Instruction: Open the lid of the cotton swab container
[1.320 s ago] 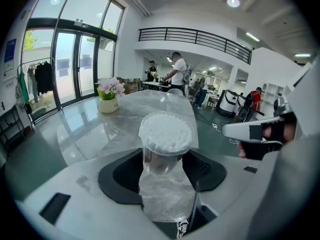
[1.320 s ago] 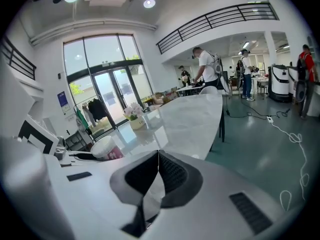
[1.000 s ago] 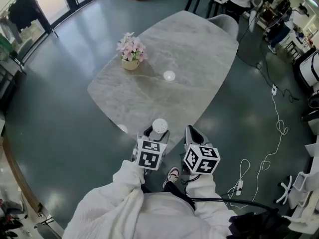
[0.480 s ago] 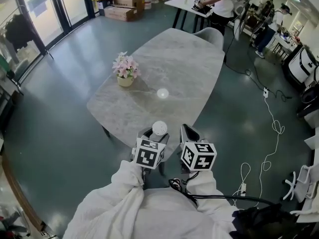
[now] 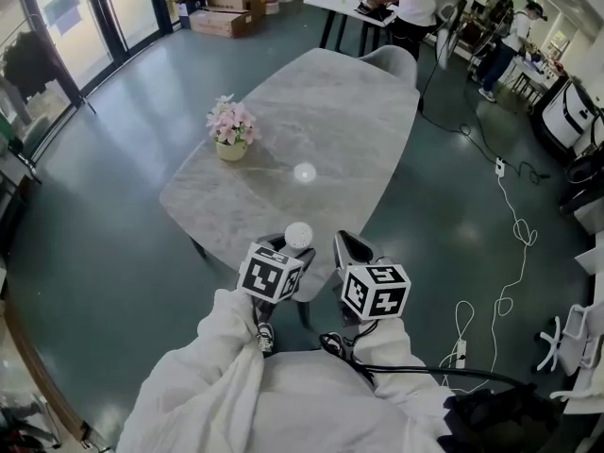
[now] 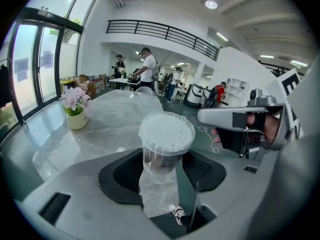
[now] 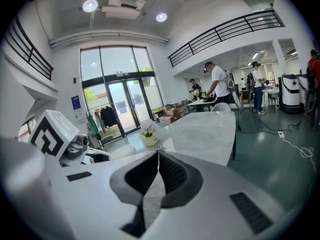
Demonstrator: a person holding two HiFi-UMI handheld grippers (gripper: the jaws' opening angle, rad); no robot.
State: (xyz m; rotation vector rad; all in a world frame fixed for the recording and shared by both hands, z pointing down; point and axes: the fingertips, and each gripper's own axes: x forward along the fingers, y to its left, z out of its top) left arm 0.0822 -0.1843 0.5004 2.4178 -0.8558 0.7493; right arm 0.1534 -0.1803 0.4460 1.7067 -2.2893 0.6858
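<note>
The cotton swab container [image 6: 165, 144] is a clear round cup packed with white swab heads. My left gripper [image 6: 162, 171] is shut on its lower body and holds it upright in the air. From the head view the container [image 5: 298, 235] shows as a white disc at the left gripper [image 5: 286, 245], over the near edge of the marble table [image 5: 330, 102]. My right gripper [image 5: 345, 245] hangs just to its right, apart from it. Its jaws [image 7: 158, 156] are shut with nothing between them. A small white round thing [image 5: 304, 172] lies on the table's middle.
A pot of pink flowers [image 5: 231, 125] stands on the table's left side. A grey chair [image 5: 389, 60] sits at the far end. People stand at a white table [image 5: 363, 3] beyond. White cables [image 5: 517, 229] trail over the floor at right.
Both grippers have risen a little toward the camera, and the left one has rolled slightly. The container stays in the left gripper's hold.
</note>
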